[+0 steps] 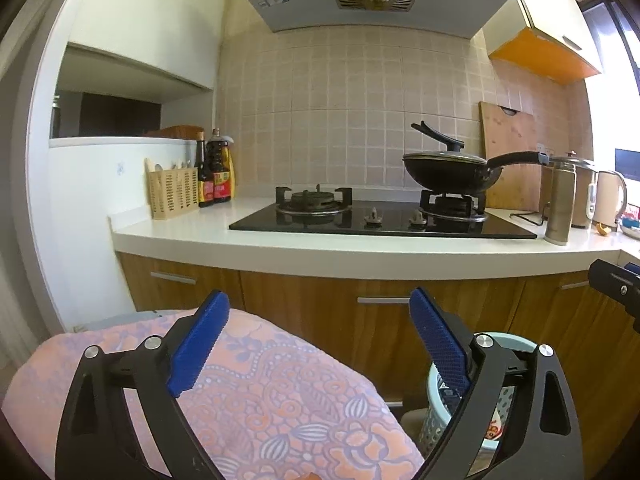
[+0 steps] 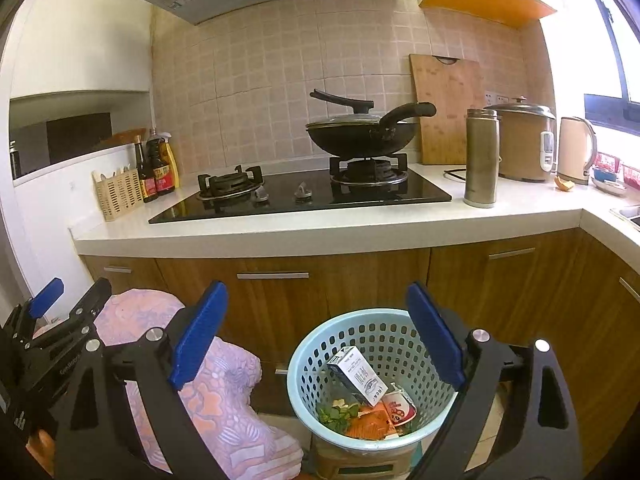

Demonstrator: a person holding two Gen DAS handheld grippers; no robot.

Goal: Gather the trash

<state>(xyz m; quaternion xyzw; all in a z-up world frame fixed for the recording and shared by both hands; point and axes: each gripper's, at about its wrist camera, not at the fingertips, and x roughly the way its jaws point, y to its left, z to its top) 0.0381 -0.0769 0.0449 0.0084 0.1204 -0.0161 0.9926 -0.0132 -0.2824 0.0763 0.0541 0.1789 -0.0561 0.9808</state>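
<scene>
Right gripper: jaws spread, empty, near, above the bin.
Left gripper: spread, empty, over patterned cloth.
Waste basket: near right; holds carton, scraps.
Handling: light, crushable; pinch carton's flat sides.

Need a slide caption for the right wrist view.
Open right gripper above blue basket holding a carton and scraps.

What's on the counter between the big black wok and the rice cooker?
In the right wrist view, a steel thermos stands between wok and rice cooker.
</scene>
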